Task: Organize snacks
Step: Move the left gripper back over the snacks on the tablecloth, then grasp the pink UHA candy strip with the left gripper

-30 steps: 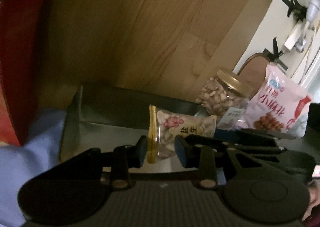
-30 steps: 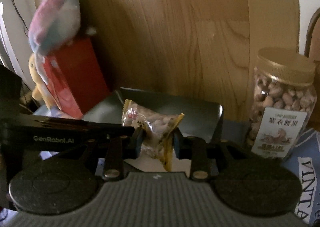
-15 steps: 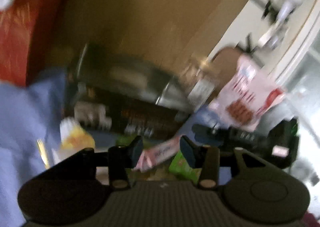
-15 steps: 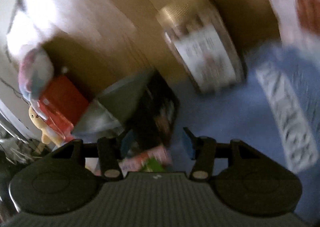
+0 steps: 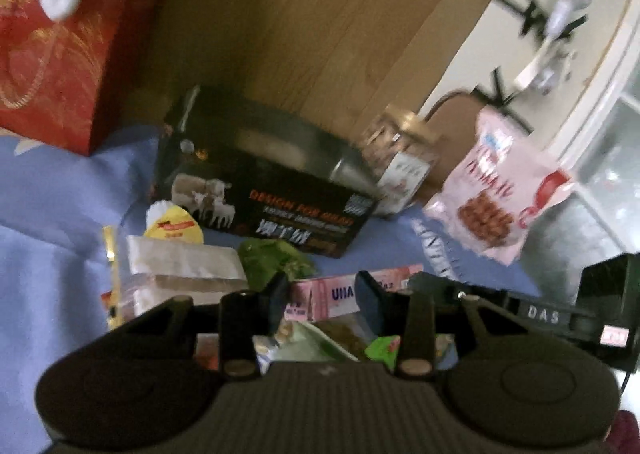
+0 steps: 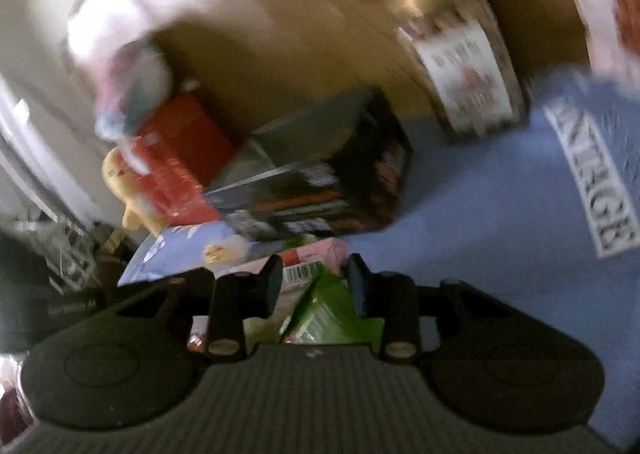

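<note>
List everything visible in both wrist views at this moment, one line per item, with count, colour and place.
black box: 1, black with orange lettering, open top, on the cloth before the wood panel.
nut jar: 1, clear with gold lid, right of the box.
pink snack bag: 1, pink and white, right of the jar.
red gift bag: 1, red with gold pattern, left of the box.
yellow packet: 1, yellow, in front of the box.
clear packs: at least 2, pale, loose pile.
green packet: 1, green, pile.
pink carton: 1, pink, pile, beyond the left fingers.
blue cloth: 1, light blue, under everything.
wood panel: 1, tan, behind.
left gripper: 1, black, open above the pile.
right gripper: 1, black, open above the pile.
</note>
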Tool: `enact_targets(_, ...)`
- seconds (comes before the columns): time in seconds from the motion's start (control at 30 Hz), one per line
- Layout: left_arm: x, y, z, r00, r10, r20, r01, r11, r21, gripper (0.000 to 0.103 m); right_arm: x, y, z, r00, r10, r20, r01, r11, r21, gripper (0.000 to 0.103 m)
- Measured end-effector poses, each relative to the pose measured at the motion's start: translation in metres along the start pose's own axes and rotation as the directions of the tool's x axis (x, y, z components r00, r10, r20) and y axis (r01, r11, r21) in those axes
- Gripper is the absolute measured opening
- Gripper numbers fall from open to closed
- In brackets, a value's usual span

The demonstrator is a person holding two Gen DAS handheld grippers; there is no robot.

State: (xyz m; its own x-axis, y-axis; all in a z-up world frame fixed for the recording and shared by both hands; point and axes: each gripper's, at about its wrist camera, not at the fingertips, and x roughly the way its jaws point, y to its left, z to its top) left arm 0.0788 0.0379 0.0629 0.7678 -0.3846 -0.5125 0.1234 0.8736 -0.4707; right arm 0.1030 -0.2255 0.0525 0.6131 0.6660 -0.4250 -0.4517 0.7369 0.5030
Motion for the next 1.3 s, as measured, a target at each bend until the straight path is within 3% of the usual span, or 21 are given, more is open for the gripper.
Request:
enact_targets(0.17,-0.059,0.011,-0.026,0.998,-0.012,0.054,0.014,0.999,-0.030,0.040,-0.015,0.042,-0.025,0.999,0.049,0.017,-0.047,0.994,-0.097,0.040)
enact_targets(0.33,-0.090,0.032,-0.063,0.999,0.038,0.031,-0.036,0.997,-0.067,0.040,-0.012,0.065,-0.081,0.995,0.080,-0.066,-0.087,0.991,-0.104,0.040)
enact_targets(0.47,-0.094,0.045,-0.082,0.998,0.064,0.000,-0.064,0.995,-0.079,0.041,-0.010,0.072,-0.105,0.988,0.088,-0.128,-0.104,0.987,-0.123,0.045)
enact_targets(0.57,-0.097,0.054,-0.088,0.999,0.051,0.005,-0.051,0.992,-0.117,0.048,-0.010,0.077,-0.106,0.987,0.086,-0.138,-0.108,0.981,-0.160,0.046)
enact_targets(0.67,-0.105,0.057,-0.094,0.997,0.066,0.025,-0.062,0.989,-0.131,0.059,-0.016,0.086,-0.111,0.985,0.088,-0.145,-0.121,0.964,-0.237,0.057)
enact_targets(0.73,-0.110,0.057,-0.095,0.996,0.084,0.031,-0.079,0.990,-0.117,0.065,-0.018,0.089,-0.117,0.984,0.081,-0.157,-0.124,0.948,-0.293,0.058)
enact_targets(0.97,-0.107,0.054,-0.108,0.997,0.053,-0.061,-0.057,0.996,-0.065,0.065,-0.004,0.093,-0.130,0.983,0.037,-0.182,-0.106,0.916,-0.386,0.058)
enact_targets(1.03,-0.102,0.053,-0.111,0.998,0.043,-0.046,-0.046,0.997,-0.063,0.061,0.001,0.094,-0.129,0.982,0.045,-0.185,-0.116,0.912,-0.393,0.059)
enact_targets(1.07,-0.100,0.050,-0.111,0.998,0.037,-0.051,-0.040,0.998,-0.053,0.056,0.001,0.095,-0.131,0.981,0.043,-0.187,-0.117,0.907,-0.405,0.054)
enact_targets(1.13,-0.092,0.051,-0.111,0.995,-0.028,-0.093,0.021,0.997,-0.076,0.024,0.003,0.100,-0.133,0.976,0.050,-0.210,-0.139,0.892,-0.430,0.029)
enact_targets(1.17,-0.088,0.052,-0.112,0.991,-0.070,-0.116,0.059,0.993,-0.099,0.023,0.002,0.102,-0.134,0.972,0.068,-0.225,-0.161,0.890,-0.426,0.014)
enact_targets(1.3,-0.086,0.041,-0.112,0.991,-0.058,-0.121,0.052,0.997,-0.055,0.023,0.006,0.114,-0.142,0.972,0.055,-0.228,-0.160,0.864,-0.478,0.013)
